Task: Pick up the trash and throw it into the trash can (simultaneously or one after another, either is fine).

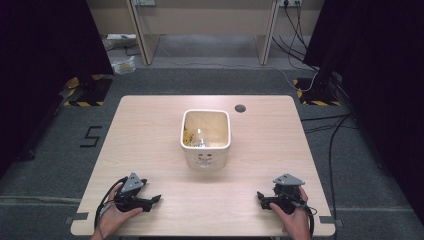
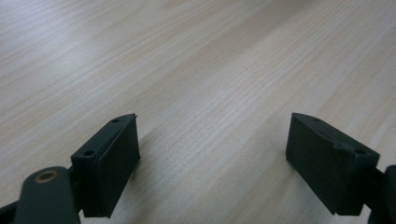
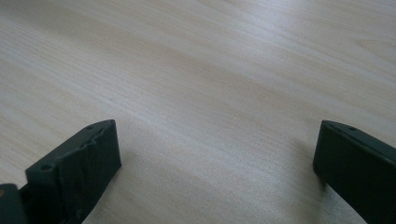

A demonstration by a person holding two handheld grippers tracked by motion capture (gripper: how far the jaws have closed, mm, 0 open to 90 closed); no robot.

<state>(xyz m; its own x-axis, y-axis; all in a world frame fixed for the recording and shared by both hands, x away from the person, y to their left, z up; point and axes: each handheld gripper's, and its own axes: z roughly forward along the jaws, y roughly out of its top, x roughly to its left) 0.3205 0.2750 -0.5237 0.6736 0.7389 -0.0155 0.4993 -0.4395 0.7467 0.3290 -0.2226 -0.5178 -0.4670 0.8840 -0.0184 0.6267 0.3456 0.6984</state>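
Table (image 1: 150, 130): bare wood on all sides of the bin; wide room between both tools; near edge just behind the hands
Bin (image 1: 205, 150): white, square, upright mid-table; scraps inside, unclear what; likely the thing to approach, so come in level, one from each side
Left gripper (image 1: 152, 200): jaws spread wide, empty
Right gripper (image 1: 260, 198): jaws spread wide, empty

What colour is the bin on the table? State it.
Cream-white bin, seen best in the high view.
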